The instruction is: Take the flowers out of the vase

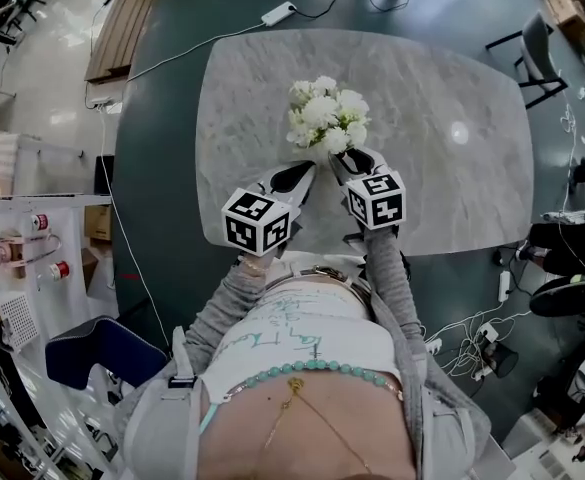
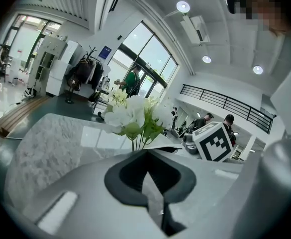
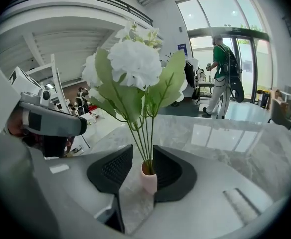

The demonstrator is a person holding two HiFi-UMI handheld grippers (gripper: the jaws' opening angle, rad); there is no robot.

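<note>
Flowers [image 3: 135,63]: not yet out of vase [image 3: 148,178], twelve o'clock.
My right gripper [image 3: 143,149]: jaws released around vase.
My left gripper [image 2: 146,153]: jaws clenched, empty.

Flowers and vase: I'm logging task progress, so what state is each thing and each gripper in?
vase: standing upright on the table
flowers: upright, stems in the vase
right gripper: open, vase between its jaws
left gripper: shut, nothing between its jaws

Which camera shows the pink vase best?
The right gripper view: the pink vase stands plainly between the parted jaws. The head view and left gripper view show only its white flowers; the vase is hidden.
</note>
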